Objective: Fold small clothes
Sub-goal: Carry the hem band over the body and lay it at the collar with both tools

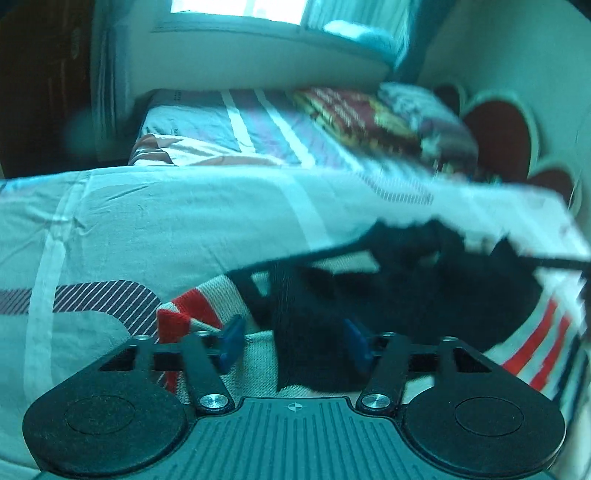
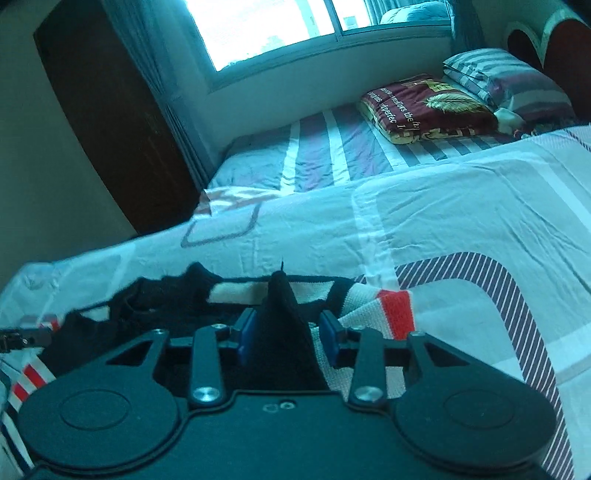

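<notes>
A small knit garment (image 1: pixel 388 295), white with red and navy stripes and a large black part, lies crumpled on the pale bed sheet (image 1: pixel 166 221). My left gripper (image 1: pixel 294 343) hovers low over its near edge. The blue pads stand apart, with white and black cloth between them and a gap at the left pad. In the right wrist view the same garment (image 2: pixel 369 306) lies just ahead. My right gripper (image 2: pixel 287 336) has its blue pads close together, and a peak of black cloth stands pinched up between them.
The bed sheet (image 2: pixel 461 221) stretches ahead. A folded maroon blanket (image 2: pixel 424 107) and a striped pillow (image 2: pixel 509 81) lie at the far end by a headboard with red hearts (image 1: pixel 498 136). A dark wardrobe (image 2: pixel 110 122) stands left, a window (image 2: pixel 277 26) behind.
</notes>
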The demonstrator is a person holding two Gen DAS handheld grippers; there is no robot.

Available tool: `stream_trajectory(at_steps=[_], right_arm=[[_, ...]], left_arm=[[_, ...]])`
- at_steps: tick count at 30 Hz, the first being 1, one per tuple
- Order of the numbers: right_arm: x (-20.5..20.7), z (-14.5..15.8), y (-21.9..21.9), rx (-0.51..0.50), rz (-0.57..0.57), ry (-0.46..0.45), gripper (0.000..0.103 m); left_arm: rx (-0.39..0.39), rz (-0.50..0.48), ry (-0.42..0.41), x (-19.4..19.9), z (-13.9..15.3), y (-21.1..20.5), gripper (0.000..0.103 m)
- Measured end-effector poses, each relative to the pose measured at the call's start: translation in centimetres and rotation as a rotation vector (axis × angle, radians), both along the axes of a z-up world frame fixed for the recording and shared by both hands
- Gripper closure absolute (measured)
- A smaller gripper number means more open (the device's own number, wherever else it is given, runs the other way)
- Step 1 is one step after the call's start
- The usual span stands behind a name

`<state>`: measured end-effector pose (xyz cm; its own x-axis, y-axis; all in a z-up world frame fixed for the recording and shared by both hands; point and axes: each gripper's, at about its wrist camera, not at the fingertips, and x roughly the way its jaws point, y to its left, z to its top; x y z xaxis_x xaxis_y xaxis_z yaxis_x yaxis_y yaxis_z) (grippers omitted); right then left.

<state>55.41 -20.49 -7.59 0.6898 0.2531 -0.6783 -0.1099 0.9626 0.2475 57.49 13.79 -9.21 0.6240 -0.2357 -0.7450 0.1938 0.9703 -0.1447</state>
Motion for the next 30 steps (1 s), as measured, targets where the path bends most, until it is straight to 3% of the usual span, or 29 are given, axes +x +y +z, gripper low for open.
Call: stream_trajectory(at_steps=[2, 4, 5, 6, 9, 12, 15, 18, 20, 23, 25, 26, 27, 28, 30], right_arm=[[0.2, -0.2, 0.8, -0.042, 0.01, 0.002, 0.081], [0.1, -0.2, 1.3, -0.062, 0.01, -0.001, 0.094], [-0.1, -0.1, 1.4, -0.074, 0.009, -0.014, 0.097], [-0.4, 0.1, 1.6, -0.094, 0.006, -0.036, 0.097], [-1.3, 1.2, 1.3, -0.104, -0.006, -0.139, 0.098], [-1.3, 2.0, 0.4, -0.079, -0.053, -0.206, 0.098], [0.1, 1.1, -0.3, -0.063, -0.102, -0.168, 0.098], [1.4, -1.4, 0.0, -0.11, -0.107, -0.076, 0.098], [1.4, -2.5, 0.3, -0.125, -0.105, -0.077, 0.096], [1.4, -2.7, 0.2, -0.112, -0.118, -0.085, 0.093], [1.1, -2.1, 0.0, -0.104, -0.133, -0.086, 0.085], [0.3, -1.1, 0.0, -0.107, -0.15, -0.128, 0.078], [-0.8, 0.0, 0.2, -0.114, -0.161, -0.192, 0.078], [-1.9, 1.1, 0.5, -0.094, -0.138, -0.244, 0.077], [-2.7, 2.3, 2.0, -0.022, -0.016, -0.243, 0.076]], left_arm=[[0.07, -0.026, -0.035, -0.5, -0.3, -1.1, 0.06], [0.055, -0.004, -0.064, -1.0, 0.2, -1.1, 0.077], [0.044, 0.016, -0.091, -1.4, 0.5, -0.9, 0.091], [0.029, 0.035, -0.117, -1.8, 0.9, -0.6, 0.098], [-0.023, 0.084, -0.241, -3.6, 2.2, 0.6, 0.097], [-0.025, 0.144, -0.32, -4.3, 2.8, 1.3, 0.097], [-0.037, 0.194, -0.286, -3.4, 1.8, 2.1, 0.097], [-0.002, 0.198, -0.165, -1.7, -0.8, 1.8, 0.097], [-0.02, 0.214, -0.159, -1.6, -1.6, 1.9, 0.097], [0.032, 0.2, -0.166, -1.7, -1.7, 1.1, 0.097], [0.042, 0.196, -0.151, -1.6, -1.2, 1.0, 0.09], [0.022, 0.207, -0.144, -1.7, -0.7, 1.4, 0.071], [-0.009, 0.217, -0.155, -2.1, 0.2, 1.7, 0.048], [-0.028, 0.216, -0.204, -2.8, 1.3, 1.8, 0.044], [-0.027, 0.192, -0.277, -4.0, 3.1, 0.5, 0.044]])
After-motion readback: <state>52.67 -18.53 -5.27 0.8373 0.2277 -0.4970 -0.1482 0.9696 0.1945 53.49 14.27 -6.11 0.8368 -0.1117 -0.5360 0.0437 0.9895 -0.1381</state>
